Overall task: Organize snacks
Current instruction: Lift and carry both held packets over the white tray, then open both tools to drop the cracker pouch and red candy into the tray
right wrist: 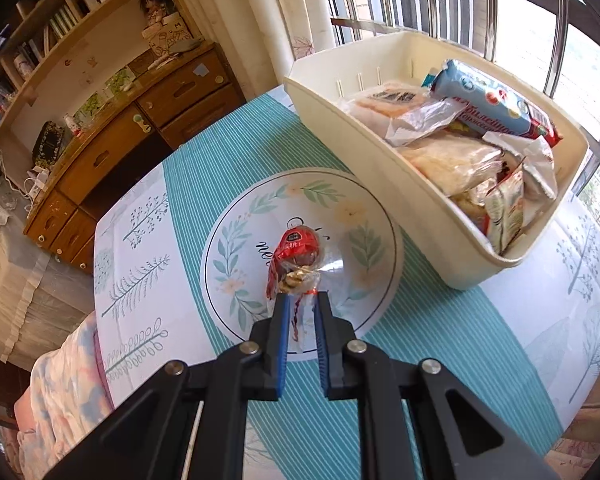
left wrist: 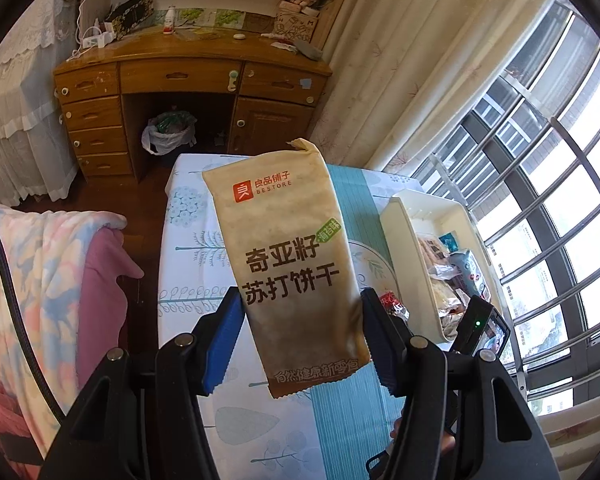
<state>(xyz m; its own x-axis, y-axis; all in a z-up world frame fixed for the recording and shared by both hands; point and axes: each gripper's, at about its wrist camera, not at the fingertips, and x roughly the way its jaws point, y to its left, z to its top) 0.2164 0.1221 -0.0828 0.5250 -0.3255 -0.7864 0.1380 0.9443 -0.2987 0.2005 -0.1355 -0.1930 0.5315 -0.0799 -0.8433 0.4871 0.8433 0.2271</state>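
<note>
My left gripper (left wrist: 302, 300) is shut on a tan soda-cracker packet (left wrist: 288, 256) with Chinese print, held upright above the table. My right gripper (right wrist: 302, 300) is shut on the clear tail of a small red-wrapped snack (right wrist: 294, 258), held over a floral plate (right wrist: 340, 208). A cream plastic bin (right wrist: 420, 208) at the right holds several snack packets, among them a blue tube pack (right wrist: 488, 104). The bin also shows in the left wrist view (left wrist: 404, 232), to the right of the cracker packet. The plate there is mostly hidden behind the packet.
The table has a teal and white leaf-print cloth (right wrist: 228, 152). A wooden desk (left wrist: 188, 76) with drawers stands beyond it, with a bagged waste bin (left wrist: 168, 132) underneath. A blanket (left wrist: 40, 280) lies to the left. Curtains and a barred window (left wrist: 540, 200) are at the right.
</note>
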